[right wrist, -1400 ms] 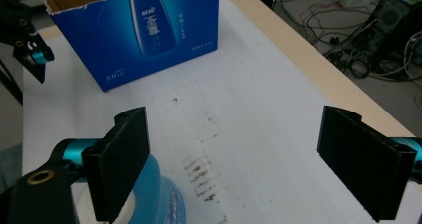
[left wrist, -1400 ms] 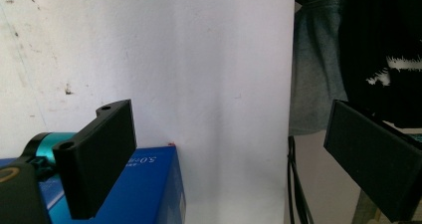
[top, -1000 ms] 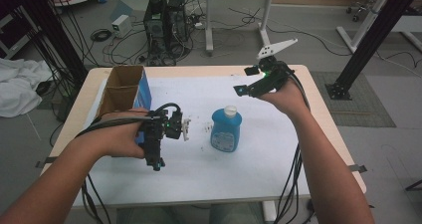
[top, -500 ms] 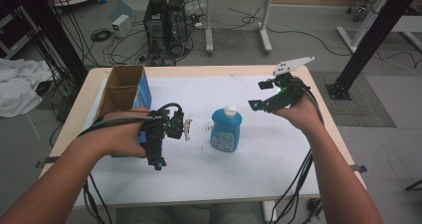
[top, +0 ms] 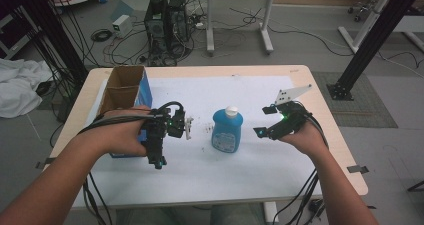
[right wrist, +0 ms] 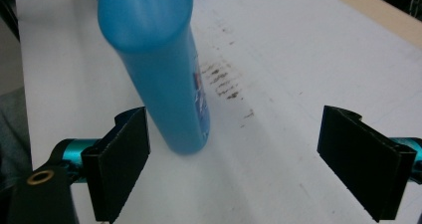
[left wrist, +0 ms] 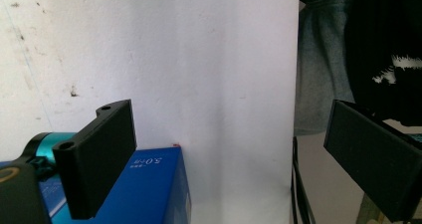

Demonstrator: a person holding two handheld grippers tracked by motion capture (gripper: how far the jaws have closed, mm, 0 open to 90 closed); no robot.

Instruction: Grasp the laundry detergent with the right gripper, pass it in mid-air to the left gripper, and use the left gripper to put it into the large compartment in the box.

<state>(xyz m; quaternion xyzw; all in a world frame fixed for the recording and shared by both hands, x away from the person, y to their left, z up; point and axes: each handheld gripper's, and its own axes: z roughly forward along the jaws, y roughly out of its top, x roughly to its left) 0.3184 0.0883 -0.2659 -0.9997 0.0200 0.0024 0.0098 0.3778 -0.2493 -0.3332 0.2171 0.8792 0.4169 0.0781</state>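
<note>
Two tongs in play, both with jaws spread wide and nothing between them. Right tongs (top: 272, 130) sit just beside the blue bottle (top: 227, 131), which stands upright with its white cap (top: 231, 110) on, near the middle of the white-covered bench (top: 240, 85). Right gripper view: bottle (right wrist: 159, 69) stands ahead, close to the left jaw and off-centre in the gap; no contact that I can make out. Dark smudges (right wrist: 224, 82) mark the sheet beyond it.

Left tongs (top: 159, 135) are held by the left hand (top: 120, 135) near the open cardboard box with blue sides (top: 122, 87), well apart from the bottle. Left gripper view looks along the bench toward the person's side; a blue box corner (left wrist: 154, 184) shows low down, and the person's clothing past the bench edge.

Step in hand, as I judge it: approach of the right tongs to the bottle, pre-grasp. Bottle not yet taken.

Next move likely calls for shifting the right tongs sideways so the bottle body sits centred between the jaws, easing forward until both pads flank it, then closing on the wide lower body rather than the neck. Tall, narrow thing; a nudge from the near jaw could tip it.
</note>
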